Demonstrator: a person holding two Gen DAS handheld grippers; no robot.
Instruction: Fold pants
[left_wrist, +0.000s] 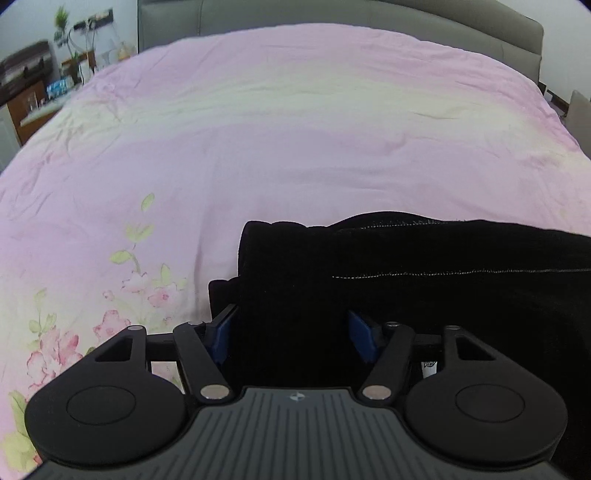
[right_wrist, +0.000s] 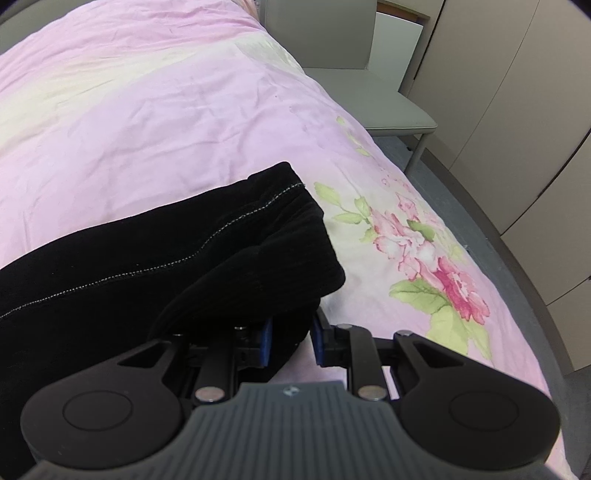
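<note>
We see the black pants (left_wrist: 406, 280) lying folded on the pink bedspread (left_wrist: 258, 129). Left gripper (left_wrist: 291, 332), jaws wide apart, straddles one end; right gripper (right_wrist: 291, 341) pinches cloth at the other end.

A wide bed covered in a rumpled pink cotton sheet (left_wrist: 280, 147) carries everything here; the fabric fades to pale cream in a broad band across its middle and is printed with pink peonies and light green leaves (right_wrist: 439, 266) toward the near corners. Lying directly on it, close to the near edge, is a pair of black corduroy pants (left_wrist: 424, 266) folded into a long thick bundle, a line of pale stitching running along its length, its ends resting beside the flower prints.
</note>
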